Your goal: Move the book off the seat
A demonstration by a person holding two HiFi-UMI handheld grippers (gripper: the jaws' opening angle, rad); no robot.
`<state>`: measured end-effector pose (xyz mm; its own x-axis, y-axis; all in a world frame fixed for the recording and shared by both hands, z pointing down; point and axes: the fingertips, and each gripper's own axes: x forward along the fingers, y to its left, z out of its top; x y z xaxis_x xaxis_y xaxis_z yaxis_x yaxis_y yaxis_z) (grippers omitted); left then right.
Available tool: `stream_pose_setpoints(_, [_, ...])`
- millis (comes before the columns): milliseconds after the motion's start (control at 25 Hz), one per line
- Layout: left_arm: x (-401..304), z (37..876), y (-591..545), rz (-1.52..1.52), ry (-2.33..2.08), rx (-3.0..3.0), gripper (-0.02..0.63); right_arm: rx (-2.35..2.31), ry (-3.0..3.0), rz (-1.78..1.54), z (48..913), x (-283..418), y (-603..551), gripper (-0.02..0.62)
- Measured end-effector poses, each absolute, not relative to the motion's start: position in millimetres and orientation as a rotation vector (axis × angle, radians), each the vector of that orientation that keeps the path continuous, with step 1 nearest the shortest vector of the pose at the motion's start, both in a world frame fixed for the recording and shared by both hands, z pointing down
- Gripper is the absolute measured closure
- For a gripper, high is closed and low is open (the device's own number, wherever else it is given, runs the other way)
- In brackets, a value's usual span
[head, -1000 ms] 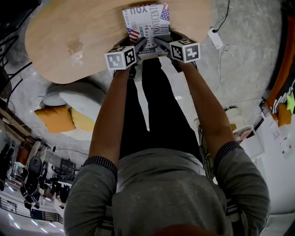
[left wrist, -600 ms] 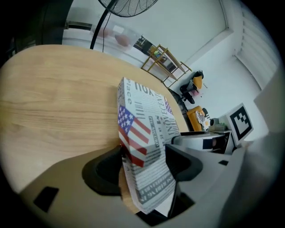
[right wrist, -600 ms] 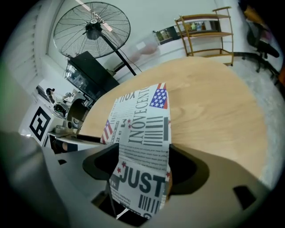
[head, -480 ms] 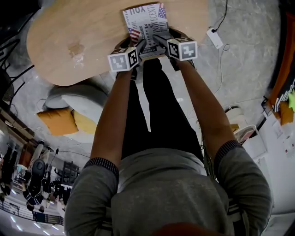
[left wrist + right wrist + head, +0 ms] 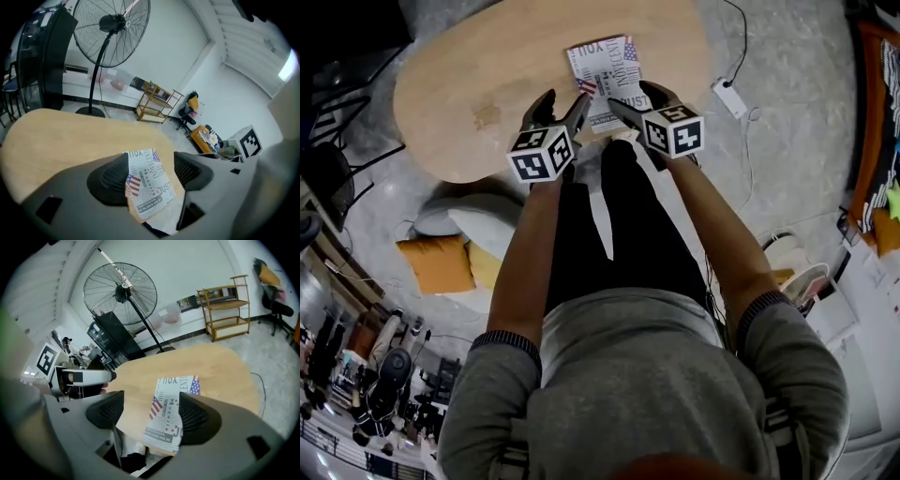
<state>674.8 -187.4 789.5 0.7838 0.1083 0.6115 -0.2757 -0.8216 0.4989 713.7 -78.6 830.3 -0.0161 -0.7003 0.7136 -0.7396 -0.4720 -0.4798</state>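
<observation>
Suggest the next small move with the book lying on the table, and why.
Probably draw both grippers back toward the body. The book lies flat on the table; the left gripper is open, the right gripper has just been opening its jaws, and both hang above the book, gripping nothing.

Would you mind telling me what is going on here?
A person holds a claw in each hand above a book that lies on a wooden table, near its edge. The left claw is open and empty. The right claw has just been opening its jaws, with nothing between them. Neither seems to touch the book.
</observation>
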Motion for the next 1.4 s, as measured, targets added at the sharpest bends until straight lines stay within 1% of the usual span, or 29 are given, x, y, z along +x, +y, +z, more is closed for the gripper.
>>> stream_pose_setpoints(280, [668, 656, -198, 0.708, 0.019, 2.548, 0.278, 2.295, -1.770, 1.276, 691, 702, -109, 0.226])
stream_pose_setpoints(520, [662, 542, -191, 0.567, 0.166, 2.724, 0.284, 2.423, -1.905, 0.954, 566, 698, -119, 0.270])
stream_pose_setpoints(560, [658, 523, -190, 0.539, 0.182, 2.755, 0.297, 2.430, -1.933, 0.898, 544, 694, -121, 0.281])
stream_pose_setpoints(680, [643, 467, -187, 0.446, 0.226, 2.843, 0.379, 2.422, -2.005, 0.692, 483, 676, -125, 0.319])
stream_pose_setpoints(720, [640, 449, -187, 0.412, 0.240, 2.869, 0.399, 2.419, -2.019, 0.616, 465, 671, -126, 0.341])
stream_pose_setpoints(840, [630, 402, -186, 0.304, 0.267, 2.929, 0.448, 2.413, -2.034, 0.451, 418, 659, -126, 0.368])
stream_pose_setpoints(960, [620, 359, -189, 0.196, 0.275, 2.971, 0.502, 2.413, -2.037, 0.328, 375, 650, -123, 0.428])
stream_pose_setpoints(1040, [612, 333, -190, 0.134, 0.281, 2.987, 0.548, 2.419, -2.042, 0.254, 347, 643, -121, 0.451])
stream_pose_setpoints(1080, [608, 323, -189, 0.108, 0.289, 2.993, 0.563, 2.423, -2.039, 0.223, 335, 640, -119, 0.478])
stream_pose_setpoints(1240, [601, 293, -184, 0.037, 0.332, 3.009, 0.583, 2.439, -2.015, 0.118, 303, 635, -110, 0.583])
stream_pose_setpoints(1400, [596, 279, -180, -0.015, 0.346, 3.014, 0.586, 2.423, -2.014, 0.097, 295, 628, -110, 0.589])
